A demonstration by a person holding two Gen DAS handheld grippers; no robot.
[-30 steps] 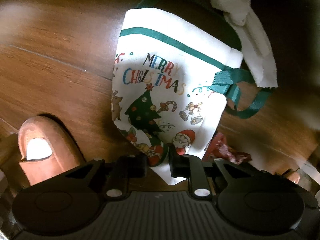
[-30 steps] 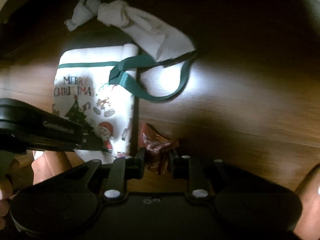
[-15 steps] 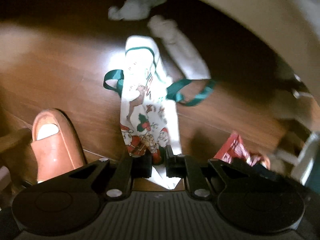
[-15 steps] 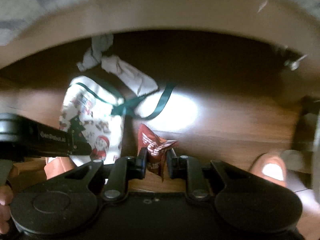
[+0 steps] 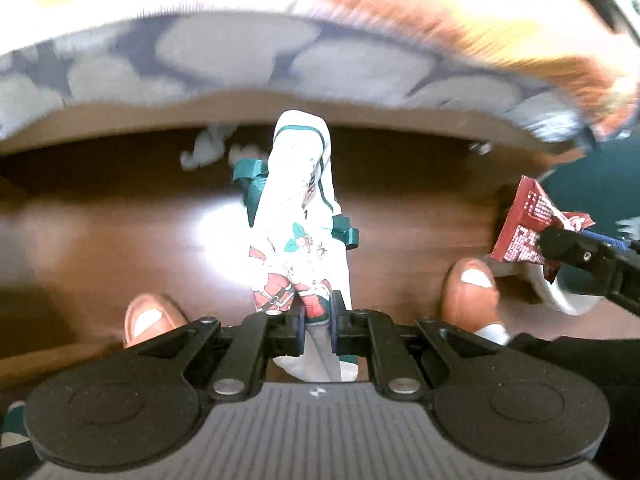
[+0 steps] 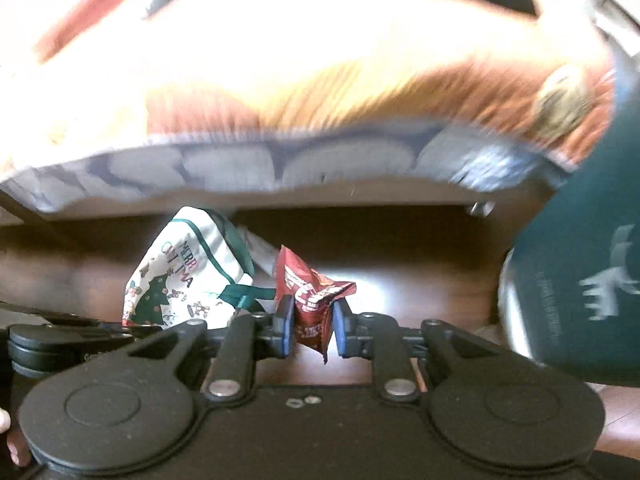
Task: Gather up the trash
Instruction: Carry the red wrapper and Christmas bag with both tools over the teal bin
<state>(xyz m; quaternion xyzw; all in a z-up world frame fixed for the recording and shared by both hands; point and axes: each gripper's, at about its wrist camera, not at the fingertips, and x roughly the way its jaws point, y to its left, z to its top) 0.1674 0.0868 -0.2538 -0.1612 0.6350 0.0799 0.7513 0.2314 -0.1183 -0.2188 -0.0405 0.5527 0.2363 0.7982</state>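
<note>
Both claws are up off the dark wooden floor (image 5: pixel 120 240) now; a second ago they were down low, right over the trash. My left gripper (image 5: pixel 316 330) is pressed nearly together, pinching the bottom edge of the white cloth Christmas-print drawstring bag with green ribbon (image 5: pixel 300 208). The bag was lying flat a second ago; now it hangs lengthways out ahead of the fingers, clear of the floor, with green ribbon loops out to both sides. My right gripper (image 6: pixel 310 330) pinches the crumpled red foil snack wrapper (image 6: pixel 308 296), which is squeezed between the blue pads. It was on the floor next to the bag before; now it is lifted. In the left wrist view it shows at the far right, held in the other claw's black fingers.

Left behind: the crumpled white tissue (image 5: pixel 204 148) on the floor at far left of the bag, under the edge of a blurred cloud-patterned bedcover (image 5: pixel 240 52). My two orange slippers (image 5: pixel 152 320) show near, either side of the left claw. A dark green garment with a white moose print (image 6: pixel 592 280) fills the right of the right wrist view.

My reading: one piece of trash is picked and the bag is in hand, but it is gripped at the bottom, so the mouth isn't set up to receive the wrapper. Likely next is to regrip or open the bag and drop the wrapper in. The tissue is not yet collected.
</note>
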